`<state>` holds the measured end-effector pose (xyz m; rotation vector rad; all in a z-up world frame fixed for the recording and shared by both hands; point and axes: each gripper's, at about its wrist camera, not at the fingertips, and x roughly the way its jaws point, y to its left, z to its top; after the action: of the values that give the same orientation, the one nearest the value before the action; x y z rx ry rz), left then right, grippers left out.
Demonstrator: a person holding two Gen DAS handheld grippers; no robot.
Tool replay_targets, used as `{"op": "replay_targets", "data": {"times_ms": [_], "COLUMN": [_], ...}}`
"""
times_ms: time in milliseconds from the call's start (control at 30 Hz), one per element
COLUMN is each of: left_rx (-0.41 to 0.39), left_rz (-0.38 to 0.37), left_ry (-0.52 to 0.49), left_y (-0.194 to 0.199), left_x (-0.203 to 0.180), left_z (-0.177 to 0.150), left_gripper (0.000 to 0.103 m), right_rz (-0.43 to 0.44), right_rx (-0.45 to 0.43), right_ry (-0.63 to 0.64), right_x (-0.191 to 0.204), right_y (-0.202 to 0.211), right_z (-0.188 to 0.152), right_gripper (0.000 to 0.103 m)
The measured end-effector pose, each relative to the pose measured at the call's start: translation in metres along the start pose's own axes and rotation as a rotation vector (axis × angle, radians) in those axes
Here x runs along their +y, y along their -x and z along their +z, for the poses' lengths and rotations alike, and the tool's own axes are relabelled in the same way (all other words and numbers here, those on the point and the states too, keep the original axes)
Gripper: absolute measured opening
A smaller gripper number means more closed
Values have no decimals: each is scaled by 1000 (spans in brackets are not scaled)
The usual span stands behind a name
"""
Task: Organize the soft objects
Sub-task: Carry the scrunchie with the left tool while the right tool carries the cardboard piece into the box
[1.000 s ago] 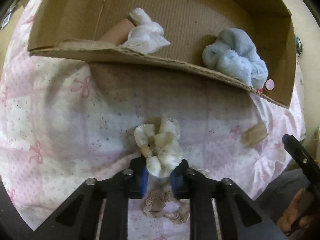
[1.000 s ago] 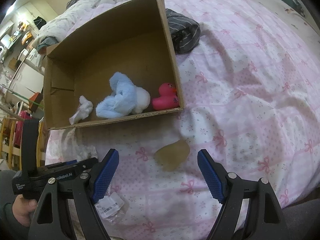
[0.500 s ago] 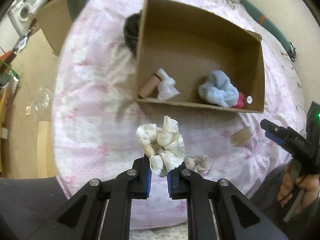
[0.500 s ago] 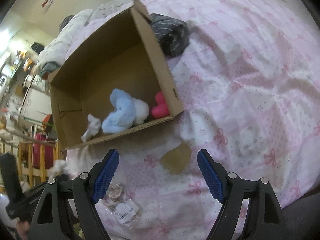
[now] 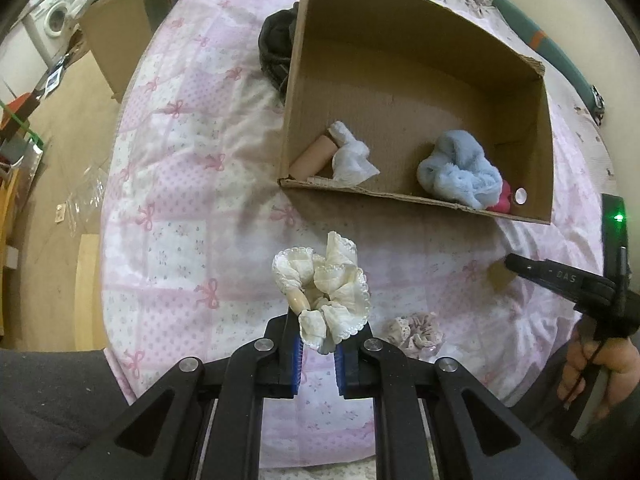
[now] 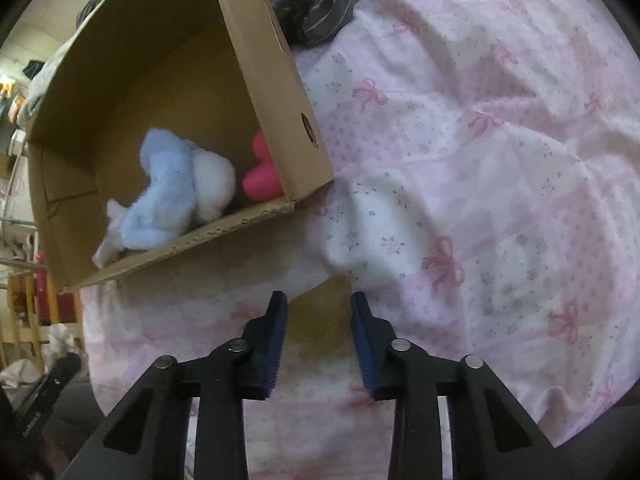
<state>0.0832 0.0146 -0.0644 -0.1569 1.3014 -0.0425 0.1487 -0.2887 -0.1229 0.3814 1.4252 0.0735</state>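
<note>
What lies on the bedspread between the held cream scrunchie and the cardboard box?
Nothing: the left wrist view shows bare bedspread between the cream scrunchie and cardboard box.

Cardboard box (image 6: 256, 80), open-topped, on the pink bedspread (image 6: 480, 160); inside it I see a blue plush (image 6: 164, 192) and a pink duck (image 6: 262, 176) by its near wall; dark striped cloth (image 6: 316, 4) behind the box; my right gripper (image 6: 318, 312), in front of the box, has just been closing around a tan soft piece (image 6: 316, 320).
</note>
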Motion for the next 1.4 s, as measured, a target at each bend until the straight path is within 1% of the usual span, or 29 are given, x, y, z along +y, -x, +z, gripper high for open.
{"op": "replay_targets", "data": {"times_ms": [67,133,333,433,533,667,833,1000,1167,1200,1267,1300,1333,1400], "left_rx": [-1,-6,-15,-19,-27,-38,-43,-57,-82,-85,-70,-73,-92,-157], "left_rz": [-2,-3,5,12,22,40,53,58,66,60,7,-2,1,17], "left_ry": [8,15,22,30,29,17,11,17,36,48,81,94,102,86], "left_y": [0,1,1,1,1,1,0,3,8,11,15,20,26,41], "left_x": [1,2,4,6,6,4,3,4,8,10,14,15,16,15], "left_z": [1,2,2,2,1,1,-1,-2,-1,1,8,13,19,35], "left_gripper": [11,11,11,11,11,11,11,11,11,11,11,11,11,11], "right_rz": [-2,-4,59,104,157,196,215,232,272,283,297,298,305,324], "right_rx": [-17,-41,-81,-107,-145,-144,-148,-162,-191,-202,-229,-250,-271,-310], "right_ry": [15,43,55,66,107,138,180,200,203,203,208,214,220,233], "right_x": [3,8,16,24,35,45,54,57,58,58,58,59,60,62], "right_y": [3,9,24,39,58,65,70,73,77,80,87,93,99,114], "right_z": [-1,-3,-11,-16,-29,-44,-56,-56,-54,-54,-52,-51,-49,-40], "right_gripper": [10,8,7,7,8,7,8,8,8,8,8,8,8,8]}}
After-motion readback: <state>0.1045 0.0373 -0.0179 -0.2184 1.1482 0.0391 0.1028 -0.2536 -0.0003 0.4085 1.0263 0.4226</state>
